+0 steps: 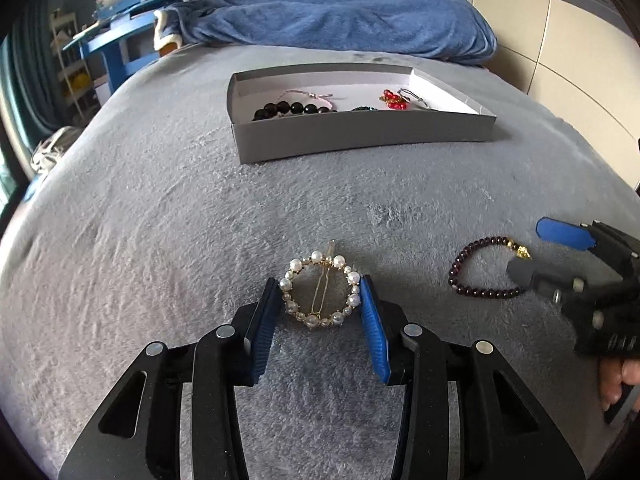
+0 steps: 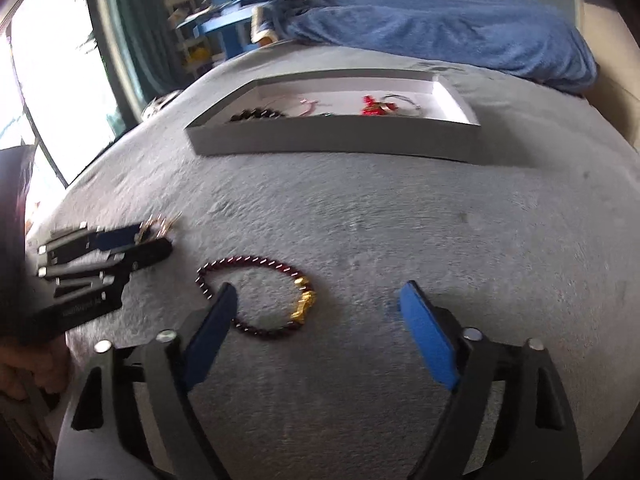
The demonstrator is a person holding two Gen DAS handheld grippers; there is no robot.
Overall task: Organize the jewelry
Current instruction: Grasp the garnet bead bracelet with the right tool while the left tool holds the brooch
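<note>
- Bracketing the pearl hair clip (image 1: 319,294) with the left gripper (image 1: 320,300): jaws narrowed around it, both blue pads touching the pearl ring's sides, clip flat on the grey bed cover (image 1: 160,220).
- Seen from the right wrist view as the left gripper (image 2: 154,236) low at the left, pearl hair clip (image 2: 160,224) blurred at its tip.
- Hovering over the dark red bead bracelet (image 2: 256,296) with the right gripper (image 2: 316,300): jaws wide apart, nothing between the pads; left pad overlapping the bracelet's near-left edge, right pad well clear of it.
- Lying flat on the bed cover, bracelet with its gold charm (image 2: 304,306) on the right side.
- Showing in the left wrist view: right gripper (image 1: 532,252) at the right edge, dark red bead bracelet (image 1: 486,268) just beside its tips.
- Sitting farther back on the bed cover: grey shallow box (image 1: 360,136), holding a black bead bracelet (image 1: 292,110), a pink cord piece (image 1: 312,96), a red bead piece (image 1: 394,100) and a silver bangle (image 1: 414,96).
- Lying beyond the box: blue blanket (image 1: 340,16), rumpled.
</note>
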